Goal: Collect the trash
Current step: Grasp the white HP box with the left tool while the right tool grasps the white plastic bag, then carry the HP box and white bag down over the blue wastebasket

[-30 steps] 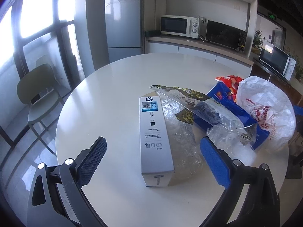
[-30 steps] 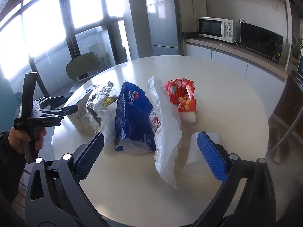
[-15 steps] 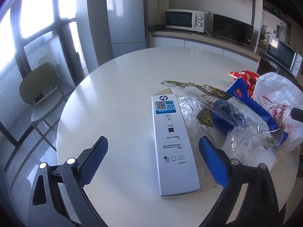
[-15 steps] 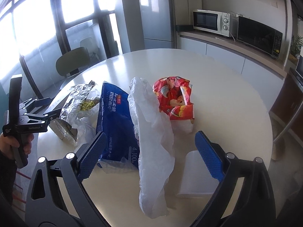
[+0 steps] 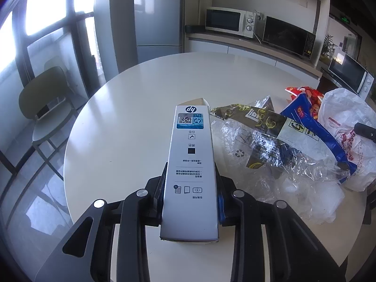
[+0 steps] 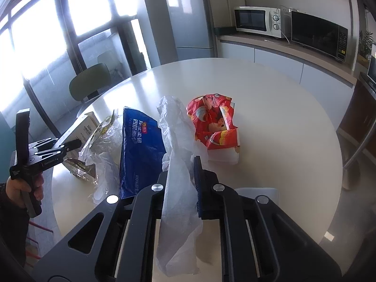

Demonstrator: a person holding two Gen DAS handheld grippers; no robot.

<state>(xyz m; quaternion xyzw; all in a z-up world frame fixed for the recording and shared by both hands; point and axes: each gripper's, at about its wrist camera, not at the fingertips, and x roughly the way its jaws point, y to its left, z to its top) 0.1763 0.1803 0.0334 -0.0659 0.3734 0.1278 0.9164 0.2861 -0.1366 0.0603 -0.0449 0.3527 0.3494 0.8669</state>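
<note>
A long grey-white printed box lies on the round white table. My left gripper is closing its jaws on the box's near end, and both pads touch its sides. A crumpled white plastic bag stands between the pads of my right gripper, whose jaws are closing and pinch it. Beside the bag lie a blue tissue pack, a red snack wrapper and a clear-and-gold wrapper. The right wrist view shows the left gripper at the box.
A person's hand holds the left gripper's handle at the table's left edge. A white paper item lies partly hidden behind my right gripper. A green chair stands by the window. A fridge and microwaves line the far counter.
Both grippers went from wide open to closed: the left moved forward around the box and clamped it, the right advanced onto the white plastic bag and pinched it.
</note>
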